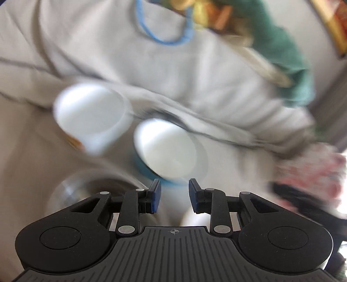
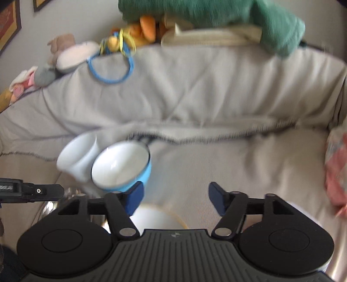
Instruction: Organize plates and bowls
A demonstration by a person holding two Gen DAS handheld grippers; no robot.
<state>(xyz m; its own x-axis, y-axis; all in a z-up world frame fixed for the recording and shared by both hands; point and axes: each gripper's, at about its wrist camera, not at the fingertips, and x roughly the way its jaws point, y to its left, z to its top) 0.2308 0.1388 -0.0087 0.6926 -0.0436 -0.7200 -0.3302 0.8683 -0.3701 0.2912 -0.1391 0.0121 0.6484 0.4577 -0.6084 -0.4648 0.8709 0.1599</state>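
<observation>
A blue bowl with a white inside (image 2: 121, 166) lies tilted on the grey sofa seat; it also shows blurred in the left wrist view (image 1: 167, 155). A white cup (image 2: 76, 156) lies next to it on its left, also seen in the left wrist view (image 1: 92, 117). A clear glass bowl (image 1: 86, 193) sits at lower left. A white plate with a yellow rim (image 2: 156, 218) lies under my right gripper. My left gripper (image 1: 174, 196) is open and empty just before the blue bowl. My right gripper (image 2: 175, 200) is open and empty, to the right of the bowl.
The sofa backrest (image 2: 195, 86) rises behind the dishes, with a green cloth (image 2: 238, 17), soft toys (image 2: 69, 54) and a blue ring (image 2: 110, 67) on top. A pink patterned cloth (image 2: 336, 169) lies at the right. The left gripper's body (image 2: 28, 192) shows at the left edge.
</observation>
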